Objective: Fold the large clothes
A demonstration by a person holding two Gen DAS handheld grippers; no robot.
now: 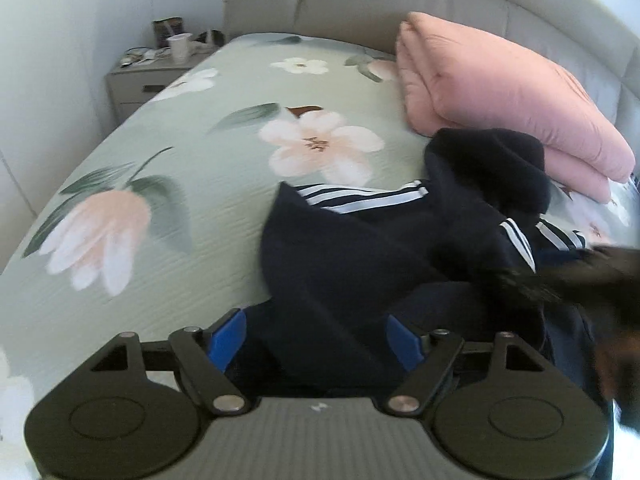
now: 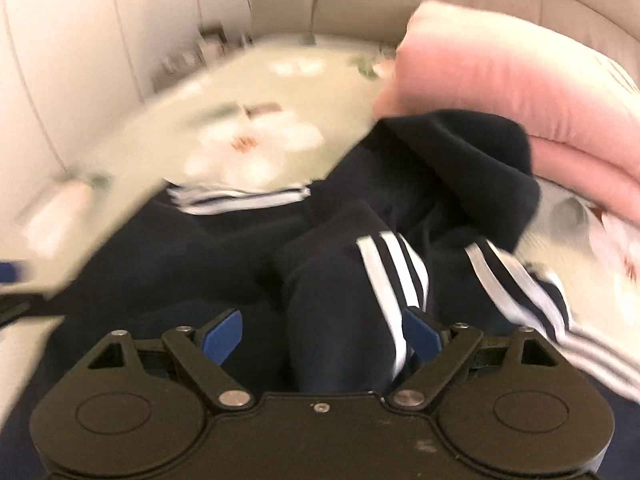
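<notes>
Bed point(image 1: 168, 184) under a green floral cover, near corner cut off by the frame. Folded pink quilt point(image 1: 500, 92) at the headboard. Crumpled navy track garment point(image 1: 360, 264) with white stripes just in front of the quilt; no readable label. Nightstand point(image 1: 140, 80) with a paper cup sharp only in the left view; right view smeared. Left gripper point(image 1: 316, 342) fingers spread over navy cloth, unpinched. Right gripper point(image 2: 322, 332) fingers apart around a striped fold.
</notes>
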